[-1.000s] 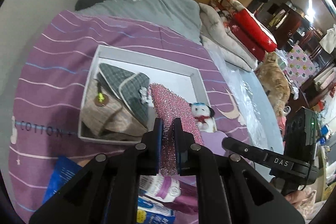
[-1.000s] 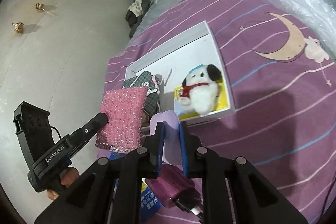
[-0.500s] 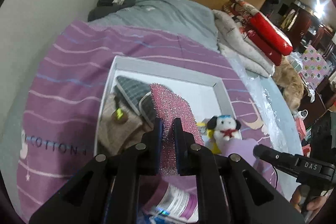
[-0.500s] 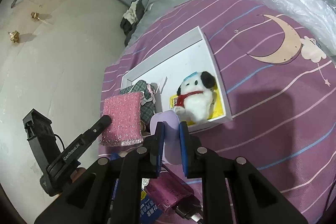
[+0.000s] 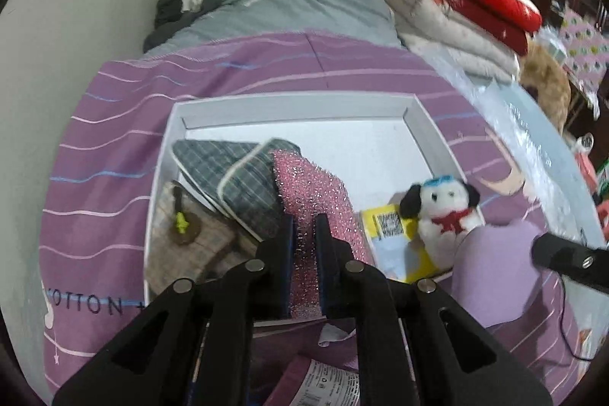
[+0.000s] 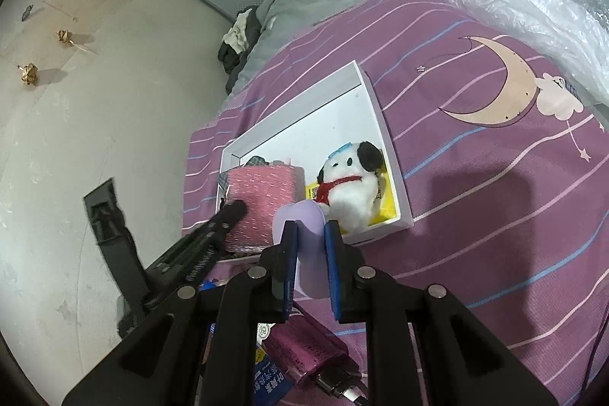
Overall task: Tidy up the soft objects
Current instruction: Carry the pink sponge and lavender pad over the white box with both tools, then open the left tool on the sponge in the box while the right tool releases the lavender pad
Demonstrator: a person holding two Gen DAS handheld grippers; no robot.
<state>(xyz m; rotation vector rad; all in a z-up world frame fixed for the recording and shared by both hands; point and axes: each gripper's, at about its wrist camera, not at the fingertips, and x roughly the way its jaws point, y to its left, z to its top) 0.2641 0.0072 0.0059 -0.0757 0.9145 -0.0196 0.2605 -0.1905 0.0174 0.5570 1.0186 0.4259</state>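
We see the left gripper (image 5: 303,253) low in the middle of its frame, clenched on a pink glittery sponge (image 5: 310,195) whose far end reaches over the near part of a white box (image 5: 424,124). The box sits on a purple striped bedspread (image 5: 114,109) in the centre of the frame. Inside it, at the left, lie a grey checked cloth (image 5: 232,170) and a beige checked pouch (image 5: 190,246); at the right a white and black toy dog (image 5: 443,206) sits on a yellow packet (image 5: 392,234).

In the right wrist view, the right gripper (image 6: 309,265) at lower centre is clenched on a pale purple soft pad (image 6: 304,246), held just in front of the box's near wall (image 6: 384,231) and close to the toy dog (image 6: 350,189). The sponge (image 6: 262,200) shows left of centre there, beside the pad.
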